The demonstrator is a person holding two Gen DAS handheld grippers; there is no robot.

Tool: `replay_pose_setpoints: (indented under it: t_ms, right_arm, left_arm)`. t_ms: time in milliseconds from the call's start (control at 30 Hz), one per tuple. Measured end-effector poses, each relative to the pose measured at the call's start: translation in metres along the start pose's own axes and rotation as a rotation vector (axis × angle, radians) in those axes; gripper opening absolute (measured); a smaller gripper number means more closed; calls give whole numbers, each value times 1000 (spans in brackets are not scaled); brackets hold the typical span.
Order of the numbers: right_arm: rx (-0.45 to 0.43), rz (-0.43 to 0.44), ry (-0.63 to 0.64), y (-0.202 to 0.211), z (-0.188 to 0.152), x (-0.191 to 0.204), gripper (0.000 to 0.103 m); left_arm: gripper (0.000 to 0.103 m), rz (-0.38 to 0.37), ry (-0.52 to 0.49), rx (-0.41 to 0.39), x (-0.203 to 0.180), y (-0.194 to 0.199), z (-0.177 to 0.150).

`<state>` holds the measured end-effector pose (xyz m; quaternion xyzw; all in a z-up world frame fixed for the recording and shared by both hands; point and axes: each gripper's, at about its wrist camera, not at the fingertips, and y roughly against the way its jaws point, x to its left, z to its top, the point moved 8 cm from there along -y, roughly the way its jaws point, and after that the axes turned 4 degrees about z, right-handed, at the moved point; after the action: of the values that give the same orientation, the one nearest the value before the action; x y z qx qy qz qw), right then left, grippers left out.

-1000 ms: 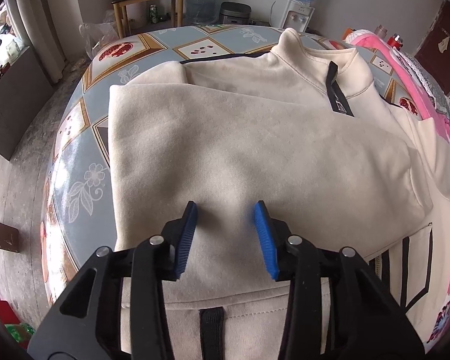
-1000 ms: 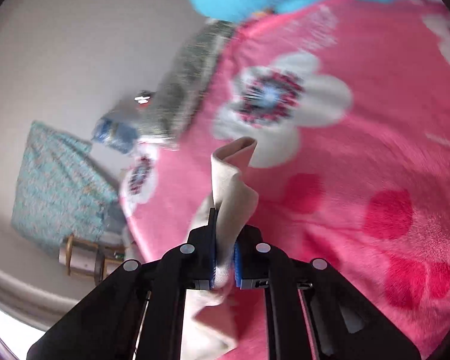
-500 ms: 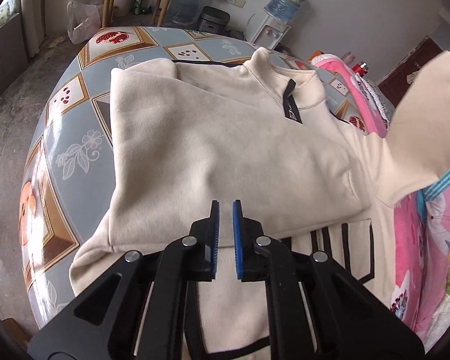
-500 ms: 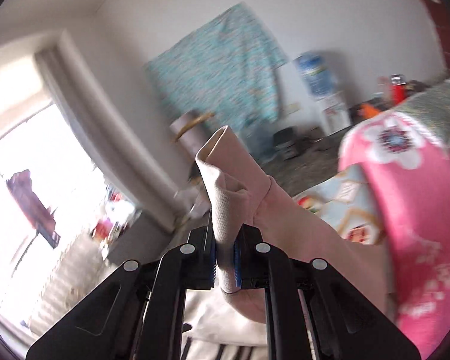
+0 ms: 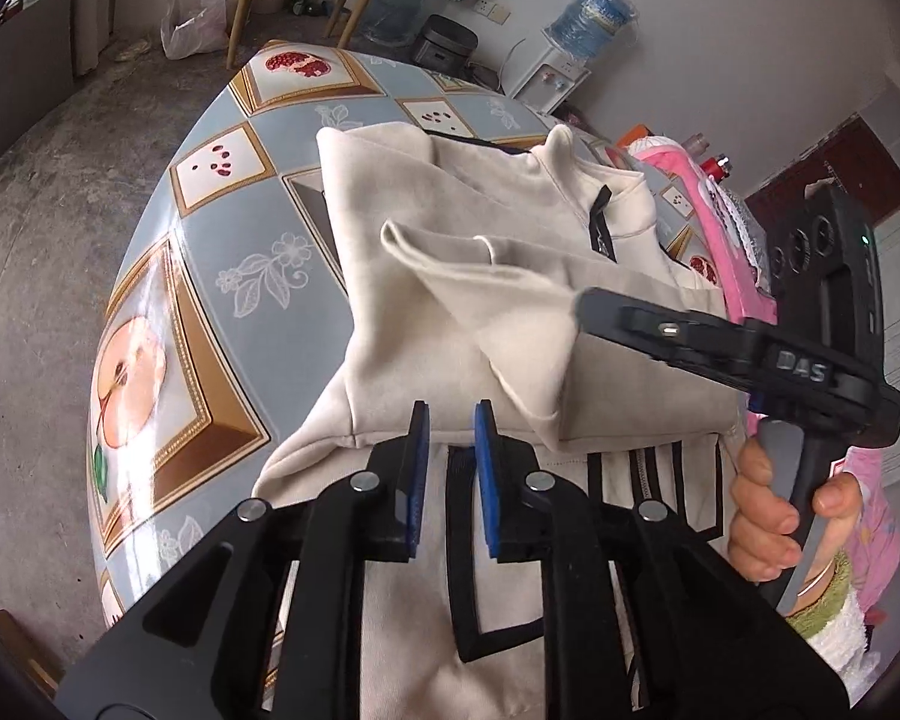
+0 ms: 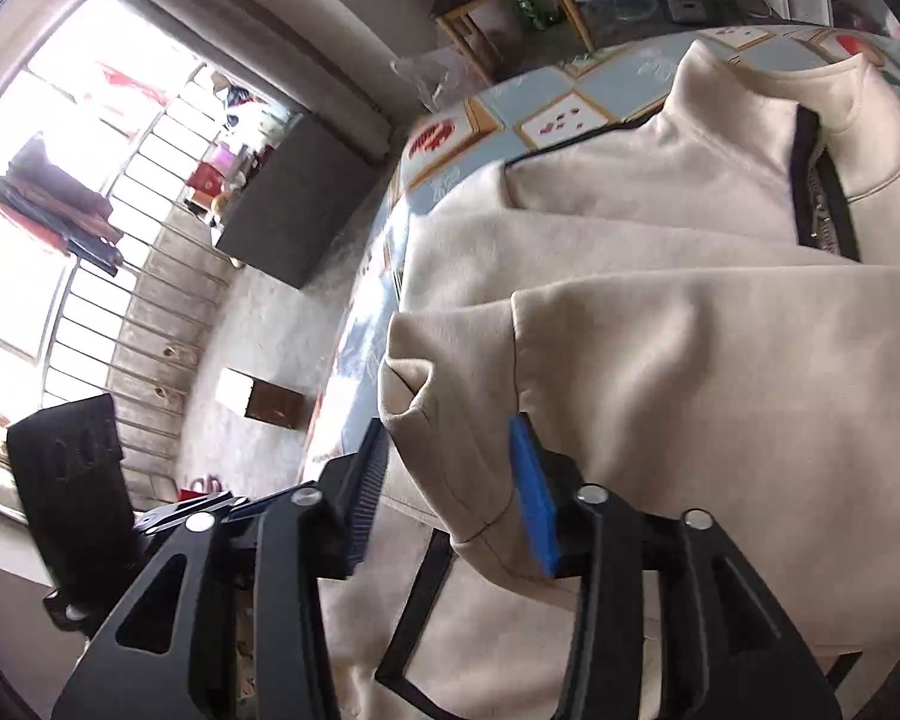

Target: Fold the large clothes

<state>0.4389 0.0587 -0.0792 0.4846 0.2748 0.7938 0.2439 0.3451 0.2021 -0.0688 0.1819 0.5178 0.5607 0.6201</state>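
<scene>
Left wrist view first: half a second back the cream fleece sweatshirt with black trim (image 5: 510,324) had its right sleeve up in the air off to the side, and now that sleeve lies across the body with its cuff (image 5: 408,240) pointing toward the far-left edge. The right gripper (image 5: 594,306) has come into frame too, held by a hand (image 5: 774,516) with a green cuff at the wrist, its tip right at the sleeve. The left gripper (image 5: 452,438) was nearly pinched together before; its blue-padded jaws are now easing apart to a narrow gap, with nothing clamped, hovering just above the folded hem edge and a black strap.

Right wrist view: 1 second ago this camera saw a pink flowered blanket with the cuff squeezed tight, now it looks over the sweatshirt (image 6: 690,312) on the round table with the grey-blue fruit-print cloth (image 6: 546,96). The right gripper (image 6: 450,450) jaws are opening, about half wide; the cuff (image 6: 426,378) sits between them, loose, with the left pad clear of it.

The sweatshirt lies flat on the table, collar and black zip at the far side, both sleeves folded over the chest.
</scene>
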Motion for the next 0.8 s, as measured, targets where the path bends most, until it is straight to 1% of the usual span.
replay_pose_setpoints:
  t_ms: [33, 100, 133, 167, 200, 233, 267, 333, 400, 433, 467, 500, 533, 567, 600, 700, 733, 800]
  right_arm:
    - [-33, 1, 6, 22, 5, -8, 53]
    - [-93, -31, 12, 62, 12, -21, 56]
    - [-126, -68, 8, 85, 14, -37, 56]
    - [-155, -109, -2, 105, 22, -54, 56]
    - [-181, -144, -19, 124, 23, -78, 56]
    - [-206, -179, -45, 144, 21, -100, 56]
    - [-223, -211, -77, 155, 26, -121, 56]
    - [-259, -273, -148, 184, 22, -167, 56]
    - [-284, -311, -213, 206, 15, -205, 56]
    - [-289, -319, -237, 208, 10, -219, 56]
    - [-292, -323, -261, 211, 7, -231, 56]
    - [-295, -323, -278, 211, 6, -239, 56]
    - [-295, -322, -287, 209, 1, -245, 56]
    - [-294, -322, -293, 207, -1, -251, 56]
    - [-292, -323, -294, 205, -3, -256, 56]
    - [-286, -325, -291, 196, -2, -264, 56]
    - [-286, -327, -288, 194, -1, -264, 56]
    - [-293, -335, -279, 193, 2, -263, 56]
  left_arm:
    - [18, -7, 3, -7, -1, -1, 6]
    - [25, -32, 25, -15, -4, -6, 18]
    - [31, -46, 45, -16, -4, -10, 25]
    - [33, -47, 67, -15, -4, -15, 32]
    - [34, -41, 89, -10, -1, -22, 39]
    - [34, -24, 109, 0, 2, -30, 44]
    - [34, 4, 124, 11, 6, -37, 48]
    - [33, 62, 129, 36, 12, -52, 53]
    - [31, 95, 122, 47, 15, -61, 55]
    - [30, 112, 114, 49, 15, -64, 55]
    - [22, 132, 101, 47, 15, -66, 56]
    - [17, 154, 87, 44, 16, -68, 57]
    - [10, 173, 68, 43, 15, -70, 57]
    - [4, 188, 48, 41, 15, -70, 58]
    - [2, 206, 25, 40, 14, -70, 58]
    - [1, 269, -65, 22, 6, -67, 60]
    - [1, 293, -100, -1, 0, -63, 62]
    - [1, 324, -177, -88, -17, -42, 72]
